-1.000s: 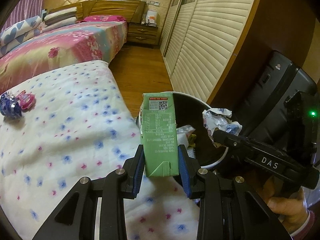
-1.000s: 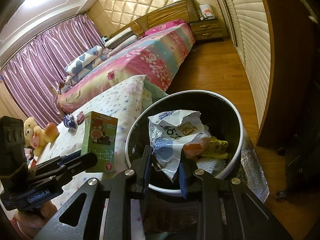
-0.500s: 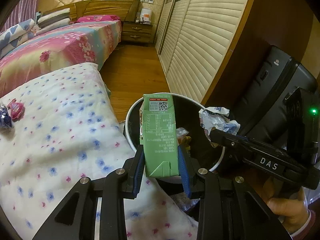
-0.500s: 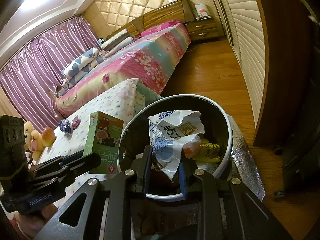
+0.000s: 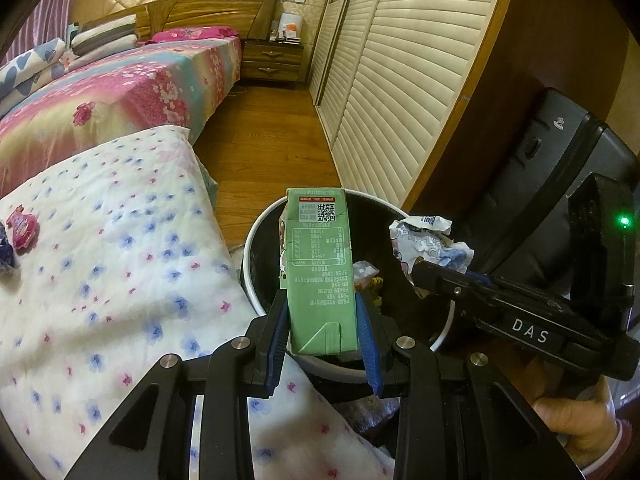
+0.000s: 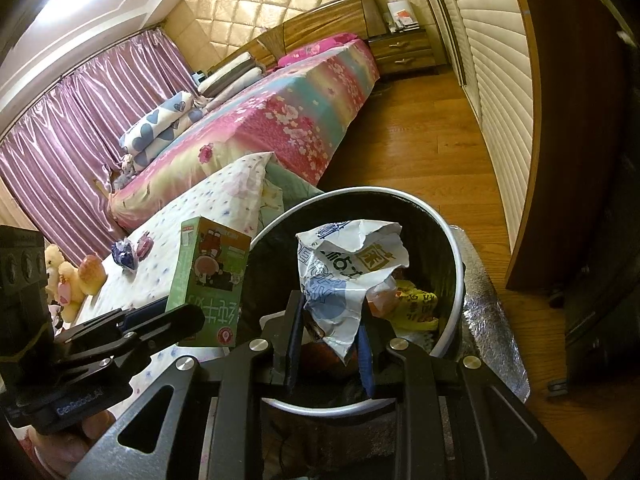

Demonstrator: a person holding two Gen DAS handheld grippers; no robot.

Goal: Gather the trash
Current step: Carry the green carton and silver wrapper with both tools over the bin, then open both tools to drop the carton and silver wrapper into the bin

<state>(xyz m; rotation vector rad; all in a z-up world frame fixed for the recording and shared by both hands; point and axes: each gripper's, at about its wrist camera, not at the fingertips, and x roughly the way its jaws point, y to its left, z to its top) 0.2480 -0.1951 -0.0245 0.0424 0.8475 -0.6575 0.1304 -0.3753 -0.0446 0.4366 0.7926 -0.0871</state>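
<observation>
**Two trash items held at the bin, bedroom**

Left gripper (image 5: 323, 330): clamped on upright green carton (image 5: 320, 268), held at the near rim of the trash bin (image 6: 456, 264), apparently ready to drop. Right gripper (image 6: 328, 344): pinching crumpled white wrapper (image 6: 348, 268) above the bin's opening. Bin stands beside flowered bedspread (image 5: 100, 280); wooden floor (image 5: 264, 136), louvred wardrobe (image 5: 400, 100).

There was one green milk carton (image 5: 320, 268), one crumpled wrapper (image 6: 348, 272) and one trash bin (image 6: 454, 252). Two small wrappers (image 6: 132, 252) lay on the bed (image 5: 100, 260). Two grippers were there, left (image 5: 324, 344) and right (image 6: 328, 344).
</observation>
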